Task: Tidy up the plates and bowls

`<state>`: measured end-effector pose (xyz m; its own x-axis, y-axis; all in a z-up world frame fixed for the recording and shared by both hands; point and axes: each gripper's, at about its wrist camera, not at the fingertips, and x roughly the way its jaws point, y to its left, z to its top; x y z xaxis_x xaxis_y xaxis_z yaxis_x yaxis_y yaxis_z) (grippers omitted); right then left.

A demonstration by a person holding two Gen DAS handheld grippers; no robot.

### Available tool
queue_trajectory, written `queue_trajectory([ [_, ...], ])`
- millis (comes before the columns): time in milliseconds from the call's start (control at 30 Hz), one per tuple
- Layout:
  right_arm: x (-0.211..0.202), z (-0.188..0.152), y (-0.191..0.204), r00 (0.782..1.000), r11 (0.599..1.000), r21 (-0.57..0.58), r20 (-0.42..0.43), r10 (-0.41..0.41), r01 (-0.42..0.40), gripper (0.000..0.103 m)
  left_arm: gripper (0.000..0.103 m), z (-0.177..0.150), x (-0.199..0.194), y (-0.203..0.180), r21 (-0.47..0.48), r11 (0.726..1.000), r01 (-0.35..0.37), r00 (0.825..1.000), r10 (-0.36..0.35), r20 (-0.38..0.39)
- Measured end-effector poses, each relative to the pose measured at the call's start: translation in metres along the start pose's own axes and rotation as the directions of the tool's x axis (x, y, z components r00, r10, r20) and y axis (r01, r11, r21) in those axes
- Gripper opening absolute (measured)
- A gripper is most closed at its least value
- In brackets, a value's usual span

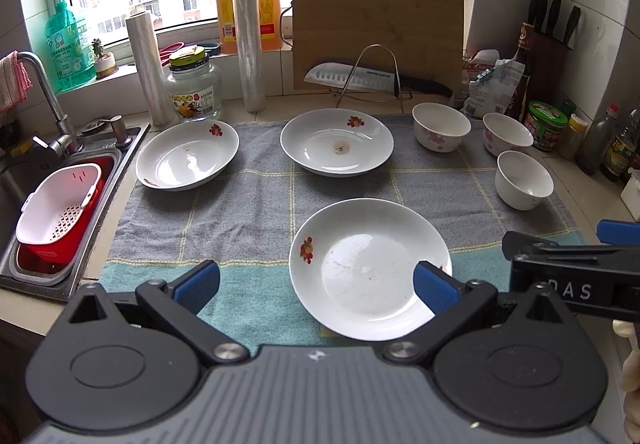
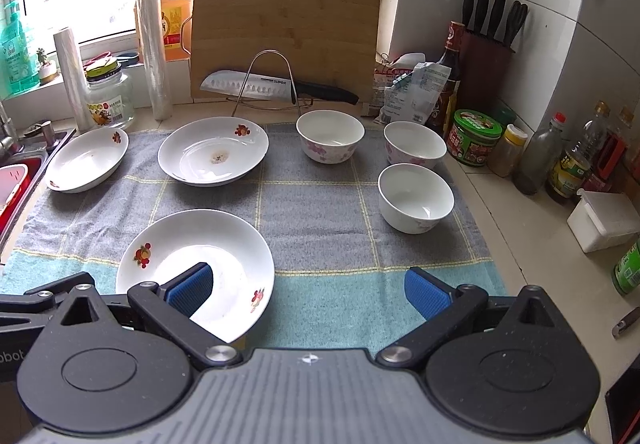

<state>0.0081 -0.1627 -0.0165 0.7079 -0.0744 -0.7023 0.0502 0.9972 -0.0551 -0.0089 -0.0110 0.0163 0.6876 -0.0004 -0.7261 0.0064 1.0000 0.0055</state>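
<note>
knife blade (image 2: pixel 250 85): "supor" | right gripper (image 1: pixel 576 290) body: "das"

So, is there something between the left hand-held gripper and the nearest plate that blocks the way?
Nothing visible blocks it. The left hand-held gripper is open, and the nearest plate lies just ahead on the towel, with only bare cloth around it. The other plates and the bowls sit farther back.

**Black grippers with blue pads**

The left gripper (image 1: pixel 316 284) has black link arms, blue ribbed pads (image 1: pixel 197 285) at the fingertips and silver screws behind the fingers on a grey ribbed body. The right gripper (image 2: pixel 307 291) looks the same; its side shows white letters "DAS".
</note>
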Motion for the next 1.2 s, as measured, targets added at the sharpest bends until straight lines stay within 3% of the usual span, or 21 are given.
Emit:
queue_trajectory([
  [433, 0.002, -0.003, -0.013, 0.992, 0.997, -0.050, 0.102, 0.069, -0.064, 0.103, 0.102, -0.009, 0.002, -0.010, -0.013, 1.000, 0.011, 1.000, -0.011, 0.026],
  [733, 0.006, -0.010, -0.031, 0.963, 0.978, -0.076, 0.177, 0.203, -0.193, 0.103, 0.102, -0.020, 0.000, -0.012, -0.040, 0.999, 0.001, 0.996, 0.002, 0.090],
  [1200, 0.033, -0.020, -0.022, 0.953, 0.960, -0.136, 0.147, 0.264, -0.245, 0.103, 0.102, -0.044, 0.020, 0.011, -0.070, 0.998, -0.001, 0.996, 0.007, 0.085],
])
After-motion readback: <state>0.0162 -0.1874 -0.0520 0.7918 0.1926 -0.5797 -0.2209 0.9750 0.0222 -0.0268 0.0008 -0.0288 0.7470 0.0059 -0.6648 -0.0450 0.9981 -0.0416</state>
